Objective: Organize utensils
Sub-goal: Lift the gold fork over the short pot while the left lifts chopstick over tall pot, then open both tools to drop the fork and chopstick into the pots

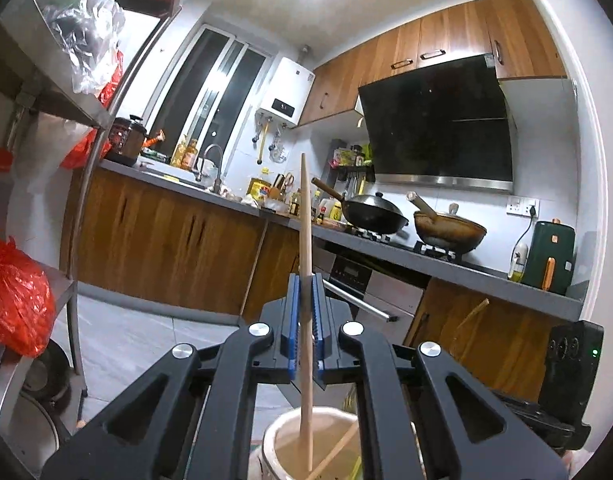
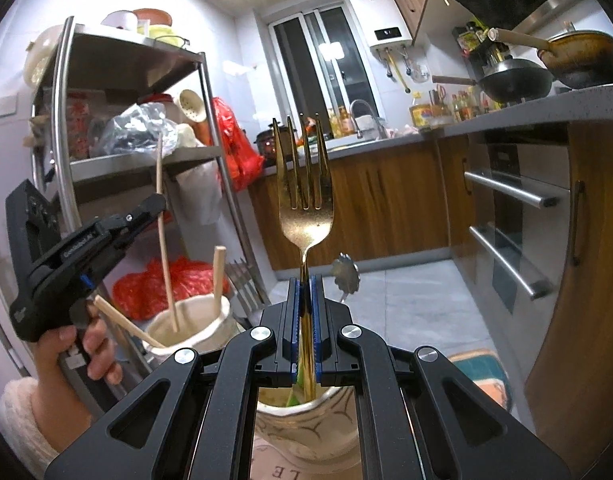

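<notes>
Left gripper (image 1: 305,312) clamps a pale wooden chopstick (image 1: 305,216) upright at frame centre, tip inside the cream ceramic jar (image 1: 278,436) at bottom; right gripper (image 2: 305,312) pinches a gold metal fork (image 2: 304,196), tines up, handle in a white patterned cup (image 2: 306,436) below

My right gripper (image 2: 305,280) clamped on gold fork (image 2: 304,208), tines up, handle running down between pads into white vase (image 2: 306,432) below. My left gripper (image 2: 156,204) at left, pinching upright chopstick (image 2: 166,256); its lower end inside cream cup (image 2: 194,320). Two more chopsticks in cup, leaning. My left hand (image 2: 86,344) on grip, white sleeve (image 2: 22,420) at wrist. Steel rack (image 2: 126,100) behind; floor tiled.
</notes>
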A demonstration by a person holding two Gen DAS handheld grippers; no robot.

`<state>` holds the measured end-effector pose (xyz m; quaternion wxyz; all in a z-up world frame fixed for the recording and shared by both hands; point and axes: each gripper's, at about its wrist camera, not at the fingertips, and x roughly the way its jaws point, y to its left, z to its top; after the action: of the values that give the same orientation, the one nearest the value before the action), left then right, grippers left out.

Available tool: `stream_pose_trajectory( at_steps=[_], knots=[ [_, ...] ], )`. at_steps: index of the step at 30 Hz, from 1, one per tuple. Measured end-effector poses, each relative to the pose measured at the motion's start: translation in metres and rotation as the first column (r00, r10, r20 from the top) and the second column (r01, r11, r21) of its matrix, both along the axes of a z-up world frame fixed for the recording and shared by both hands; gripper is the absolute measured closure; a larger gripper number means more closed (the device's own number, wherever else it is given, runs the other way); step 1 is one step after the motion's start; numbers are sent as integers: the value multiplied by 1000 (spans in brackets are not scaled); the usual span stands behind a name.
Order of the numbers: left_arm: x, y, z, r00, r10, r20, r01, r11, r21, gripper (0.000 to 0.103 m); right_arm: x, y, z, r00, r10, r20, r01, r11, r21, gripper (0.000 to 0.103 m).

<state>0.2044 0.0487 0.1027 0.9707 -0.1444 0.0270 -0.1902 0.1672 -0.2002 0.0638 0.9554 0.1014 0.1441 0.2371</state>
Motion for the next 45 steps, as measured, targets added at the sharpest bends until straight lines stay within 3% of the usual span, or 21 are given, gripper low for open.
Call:
stream_pose_trajectory(
  at_steps=[9,15,24,28,31,35,39,40,42,45],
  knots=[
    [-26,2,-26,998,-1,-58,4,998,60,97,8,0,-13,999,11,-42,-12,999,-40,96],
    [-35,-12,-39,997,11,-80,2,987,164,97,8,1,-15,999,-5,-36,3,999,-50,96],
    [-33,-12,-43,996,20,-83,-4,984,180,94,10,-1,-16,998,-45,-32,43,997,-66,96],
    [-36,-6,-41,996,45,-75,-32,986,163,64,9,0,-15,998,-50,-29,48,996,-77,92],
    [-41,-1,-41,995,72,-68,-60,986,157,52,6,-2,-14,998,-55,-43,52,997,-63,73],
    [-54,3,-43,989,141,-52,-130,977,169,38,-5,-4,-12,998,-60,-32,58,996,-69,62],
    [-70,10,-41,983,182,-34,-175,974,146,16,-21,-9,-9,998,-62,-9,61,996,-67,38],
    [-75,11,-42,981,194,-30,-188,972,142,10,-25,-10,-9,998,-66,-5,65,996,-66,36],
    [-85,13,-44,975,220,-29,-214,967,140,6,-31,-13,-9,997,-73,-5,73,995,-66,33],
    [-96,16,-50,969,242,-49,-232,961,154,6,-41,-19,-13,996,-83,-20,82,995,-62,19]
  ],
)
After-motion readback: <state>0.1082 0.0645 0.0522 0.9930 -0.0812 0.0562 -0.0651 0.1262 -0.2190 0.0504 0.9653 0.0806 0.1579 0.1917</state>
